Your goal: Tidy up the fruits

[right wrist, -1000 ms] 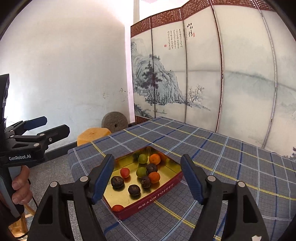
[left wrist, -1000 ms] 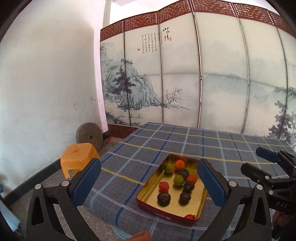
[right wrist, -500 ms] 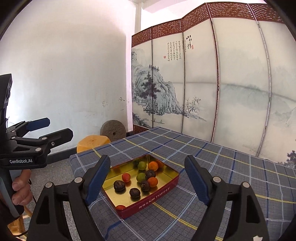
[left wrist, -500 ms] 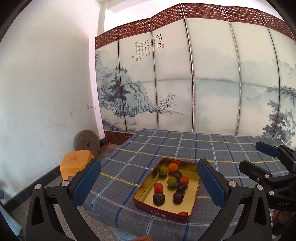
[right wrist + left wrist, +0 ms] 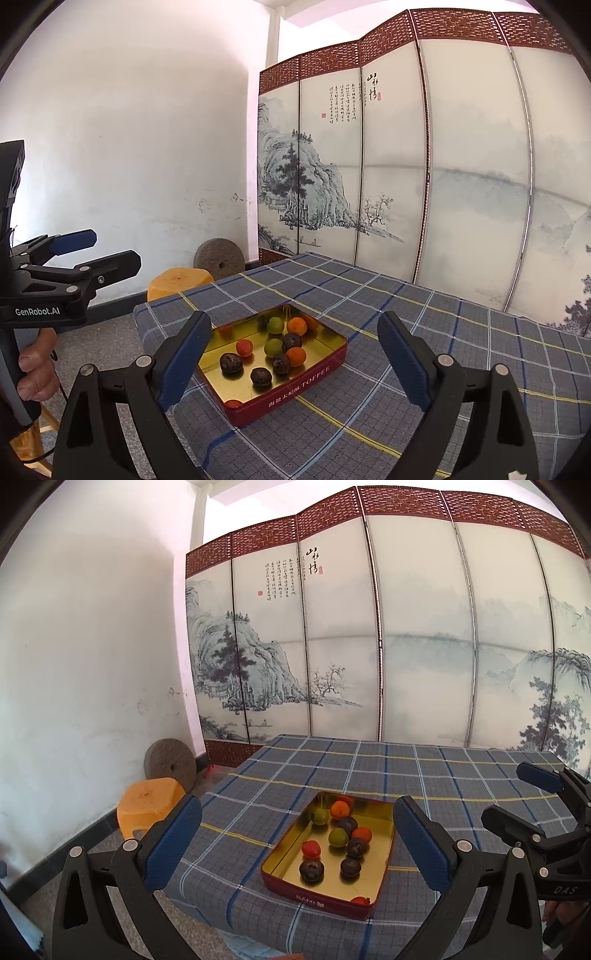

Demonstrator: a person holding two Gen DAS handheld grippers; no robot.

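Fruits (image 5: 334, 840) lie loose and mixed in the red tin (image 5: 320, 900), lower centre of frame, on my checked bench (image 5: 424, 771). Left tongs (image 5: 297, 843) and right tongs (image 5: 293, 363) hang released, holding nothing, well short; early or late, I cannot tell.

Black claws (image 5: 297, 843), blue pads (image 5: 186, 360)

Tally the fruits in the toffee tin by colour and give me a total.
Dark brown fruits: 4
Green fruits: 2
Orange fruits: 2
Red fruits: 2
Total in the toffee tin: 10
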